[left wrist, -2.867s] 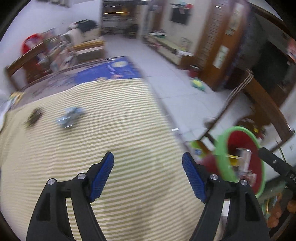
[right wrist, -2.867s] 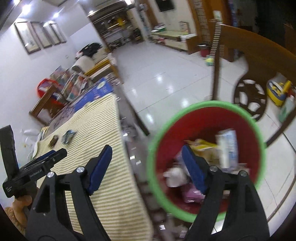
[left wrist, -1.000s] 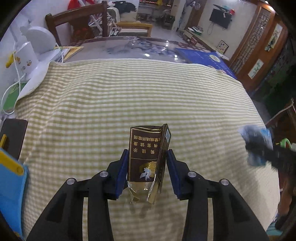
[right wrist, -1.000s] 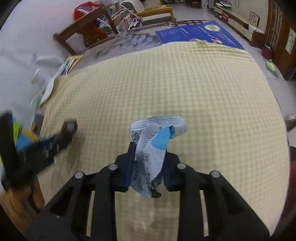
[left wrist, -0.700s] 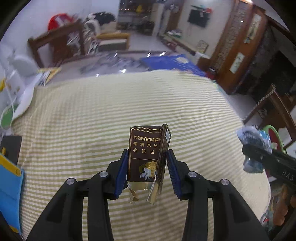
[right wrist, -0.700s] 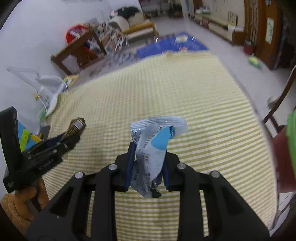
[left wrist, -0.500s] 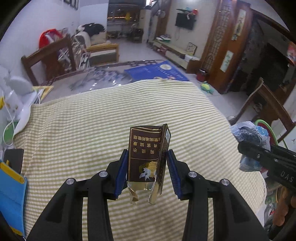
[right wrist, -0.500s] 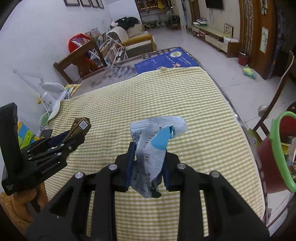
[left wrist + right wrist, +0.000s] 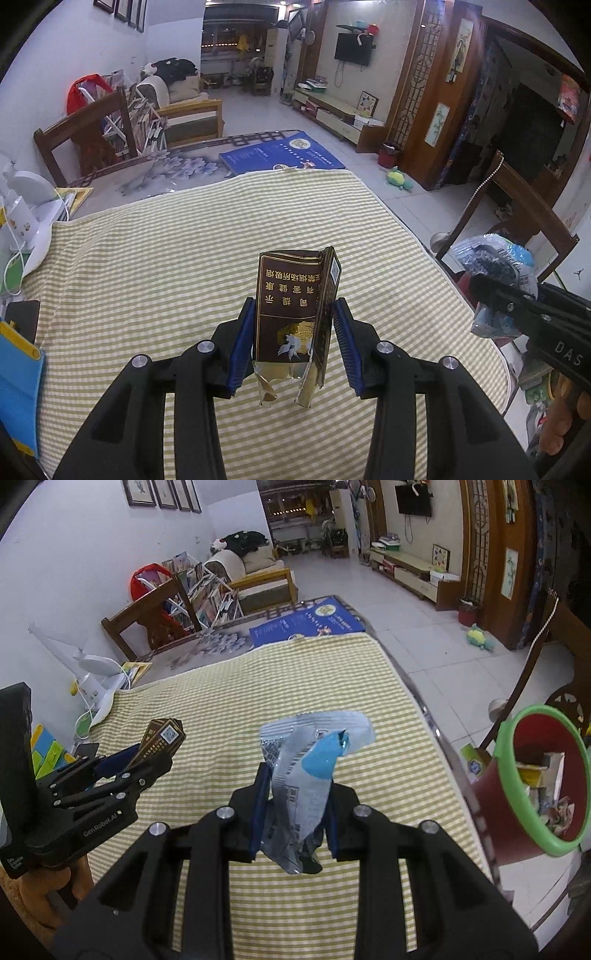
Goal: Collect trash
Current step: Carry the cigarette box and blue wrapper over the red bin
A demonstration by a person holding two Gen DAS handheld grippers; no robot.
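Note:
My left gripper (image 9: 293, 345) is shut on a dark brown cigarette pack (image 9: 291, 310) with gold print, held above the yellow striped tablecloth (image 9: 155, 266). My right gripper (image 9: 293, 810) is shut on a crumpled silver and blue wrapper (image 9: 306, 771), also above the cloth. The right gripper and wrapper (image 9: 495, 266) show at the right edge of the left wrist view. The left gripper with the pack (image 9: 160, 740) shows at the left of the right wrist view. A red trash bin with a green rim (image 9: 508, 746) stands off the table's right edge, with trash inside.
A white desk lamp (image 9: 96, 664) and cables sit at the table's far left. A blue mat (image 9: 277, 155) lies at the far end. Wooden chairs (image 9: 85, 136) stand behind and to the right (image 9: 524, 206). Blue and yellow items (image 9: 18, 384) lie at the left edge.
Both grippers have lifted and swung right with their trash held. The view has risen off the cloth, and the red bin has come into the right wrist view.

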